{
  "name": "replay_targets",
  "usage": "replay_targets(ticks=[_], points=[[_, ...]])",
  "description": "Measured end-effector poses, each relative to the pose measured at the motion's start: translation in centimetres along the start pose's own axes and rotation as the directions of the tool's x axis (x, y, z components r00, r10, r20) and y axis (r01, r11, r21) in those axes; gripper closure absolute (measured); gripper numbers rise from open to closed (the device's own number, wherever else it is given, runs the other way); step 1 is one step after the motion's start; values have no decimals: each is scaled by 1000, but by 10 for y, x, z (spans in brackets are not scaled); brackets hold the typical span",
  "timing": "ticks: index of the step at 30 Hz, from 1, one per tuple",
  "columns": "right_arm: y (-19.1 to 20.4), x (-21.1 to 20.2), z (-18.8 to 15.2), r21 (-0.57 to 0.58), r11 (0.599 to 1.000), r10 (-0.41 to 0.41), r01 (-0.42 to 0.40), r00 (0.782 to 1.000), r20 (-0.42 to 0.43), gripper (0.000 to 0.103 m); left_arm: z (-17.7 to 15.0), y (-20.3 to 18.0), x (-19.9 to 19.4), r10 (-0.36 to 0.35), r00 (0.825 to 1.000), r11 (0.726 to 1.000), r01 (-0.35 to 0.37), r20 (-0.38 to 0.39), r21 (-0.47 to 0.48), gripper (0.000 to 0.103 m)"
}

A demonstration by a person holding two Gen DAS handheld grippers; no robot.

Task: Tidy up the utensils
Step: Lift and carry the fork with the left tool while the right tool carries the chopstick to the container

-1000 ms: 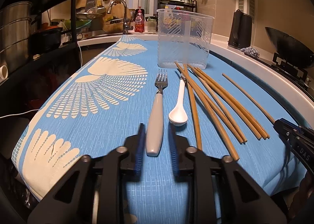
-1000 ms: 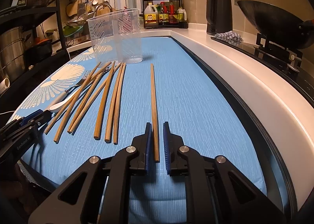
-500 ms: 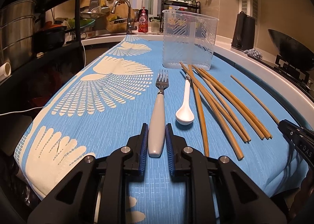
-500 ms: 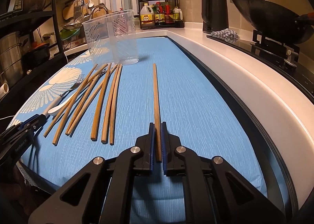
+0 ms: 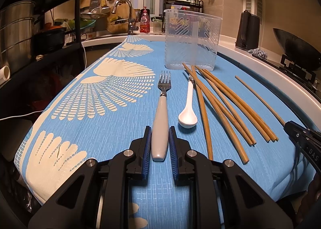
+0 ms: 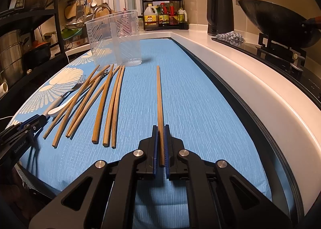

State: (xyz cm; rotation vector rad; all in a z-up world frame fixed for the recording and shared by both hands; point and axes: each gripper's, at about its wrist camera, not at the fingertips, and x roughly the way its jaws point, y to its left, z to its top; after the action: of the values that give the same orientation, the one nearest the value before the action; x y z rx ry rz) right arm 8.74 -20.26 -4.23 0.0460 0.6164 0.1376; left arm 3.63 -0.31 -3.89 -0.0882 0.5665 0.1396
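clear cloth (image 6: 200,108) right, chopsticks (image 6: 108,104) crowd left

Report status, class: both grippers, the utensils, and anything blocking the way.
Left gripper shut on fork handle. Right gripper shut on lone chopstick. Both utensils on the cloth. Clear holder empty; nothing blocking.

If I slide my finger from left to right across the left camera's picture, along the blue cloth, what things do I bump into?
Fork → white spoon → bunch of wooden chopsticks → one chopstick lying alone → the other hand-held gripper at the right edge.
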Motion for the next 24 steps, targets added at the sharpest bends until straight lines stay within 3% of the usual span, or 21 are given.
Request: replay_targets(ticks=[5, 24], points=[[0, -8, 7, 3, 1000, -4, 4, 1000, 14, 97, 3, 1, -1, -11, 1000, 1000, 11, -2, -6, 85], [3, -79, 49, -20, 1000, -8, 11, 988, 151, 97, 29, 17, -47, -41, 992, 998, 46, 118, -43, 85]])
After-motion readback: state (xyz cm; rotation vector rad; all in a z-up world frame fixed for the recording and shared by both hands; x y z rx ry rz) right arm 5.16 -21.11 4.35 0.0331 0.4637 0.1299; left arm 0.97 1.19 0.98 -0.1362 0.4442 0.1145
